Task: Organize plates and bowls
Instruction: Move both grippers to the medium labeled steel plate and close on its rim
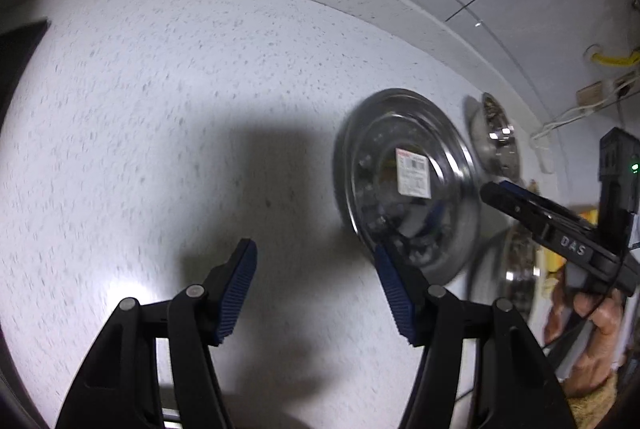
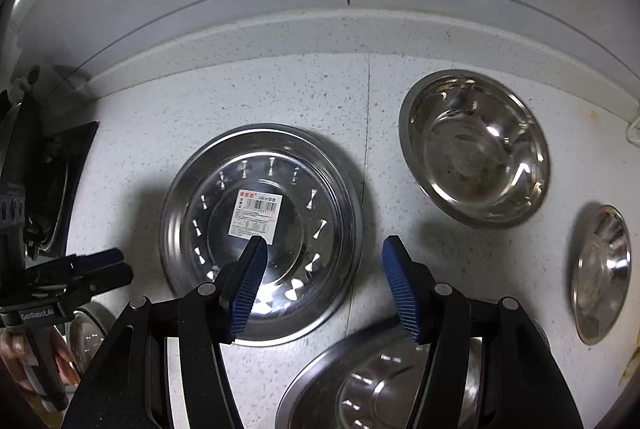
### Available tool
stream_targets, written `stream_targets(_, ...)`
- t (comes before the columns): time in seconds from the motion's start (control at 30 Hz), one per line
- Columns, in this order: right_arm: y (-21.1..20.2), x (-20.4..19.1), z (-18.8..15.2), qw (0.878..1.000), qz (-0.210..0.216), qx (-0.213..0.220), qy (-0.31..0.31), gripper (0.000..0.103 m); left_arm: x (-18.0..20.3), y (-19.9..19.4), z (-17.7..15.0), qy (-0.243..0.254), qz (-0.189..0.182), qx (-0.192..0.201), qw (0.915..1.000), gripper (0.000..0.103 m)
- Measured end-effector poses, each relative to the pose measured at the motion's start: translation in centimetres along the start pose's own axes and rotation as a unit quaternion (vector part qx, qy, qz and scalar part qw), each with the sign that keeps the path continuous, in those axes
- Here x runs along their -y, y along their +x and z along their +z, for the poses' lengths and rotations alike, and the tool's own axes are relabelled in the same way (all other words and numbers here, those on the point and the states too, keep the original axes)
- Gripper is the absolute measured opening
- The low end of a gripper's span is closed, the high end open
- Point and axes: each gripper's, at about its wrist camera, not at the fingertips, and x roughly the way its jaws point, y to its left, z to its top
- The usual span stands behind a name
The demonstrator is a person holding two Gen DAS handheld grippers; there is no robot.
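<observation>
Steel plate with a barcode label (image 2: 262, 229) lies flat on the speckled white counter (image 2: 280, 97), about centre of the right wrist view, label face up at its middle. Left wrist view shows the same labelled plate (image 1: 404, 181) on the right side of the counter (image 1: 160, 109).

Right gripper (image 2: 324, 281) hovers over the plate's near right rim, jaws spread wide, nothing between the blue pads (image 2: 250, 285). Seen from the left wrist view, the right gripper (image 1: 492, 193) reaches in from the right edge, tips near the plate's right rim; contact cannot be told.

Left gripper (image 1: 316, 289) is also spread wide and empty, above bare counter to the left of the plate; its right pad overlaps the plate's near edge in the picture. In the right wrist view the left gripper (image 2: 106, 265) sits at the left edge, apart from the plate.

Deep steel bowl (image 2: 474, 149) stands far right of the plate, apart from it. Second steel plate (image 2: 376, 377) lies near, just beside the labelled one, partly behind the right gripper. Small steel dish (image 2: 600, 273) at the right edge, well apart
</observation>
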Motion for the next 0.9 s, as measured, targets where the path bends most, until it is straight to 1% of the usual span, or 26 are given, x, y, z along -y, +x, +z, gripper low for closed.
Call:
stream_targets(0.03, 0.4, 0.0, 0.1, 1.0, -0.002, -0.005, -0.003, 0.055, 0.2, 0.3, 0.3, 0.003, 0.009, 0.003, 1.0, 0.06)
stream_targets(0.33, 2.8, 0.4, 1.2, 0.999, -0.004, -0.03, -0.012, 0.055, 1.7, 2.3, 1.5, 0.011, 0.02, -0.009, 0.9997, 0.06)
stream_targets(0.43, 3.4, 0.5, 1.4, 0.999, 0.0, -0.039, -0.017, 0.054, 2.6, 2.8, 1.7, 0.02, 0.032, -0.014, 0.9992, 0.06)
stream_targets(0.47, 3.6, 0.3, 1.4, 0.999, 0.0, -0.041, -0.02, 0.054, 2.9, 3.0, 1.7, 0.023, 0.037, -0.017, 0.9989, 0.06)
stream_targets(0.57, 4.3, 0.3, 1.3, 0.999, 0.003, -0.048, -0.024, 0.046, 3.3, 3.4, 1.9, 0.018, 0.041, -0.019, 0.9988, 0.06)
stream_targets(0.67, 5.0, 0.1, 1.0, 0.998, 0.005, -0.053, -0.029, 0.044, 3.7, 3.7, 1.9, 0.03, 0.054, -0.025, 0.9978, 0.06)
stream_targets(0.83, 4.9, -0.1, 0.8, 0.998, 0.008, -0.055, -0.035, 0.043, 5.2, 4.5, 1.6, 0.057, 0.079, -0.024, 0.9949, 0.06)
stream_targets(0.9, 4.8, -0.1, 0.8, 0.998, 0.011, -0.058, -0.032, 0.043, 5.4, 4.7, 1.6, 0.057, 0.082, -0.023, 0.9947, 0.06)
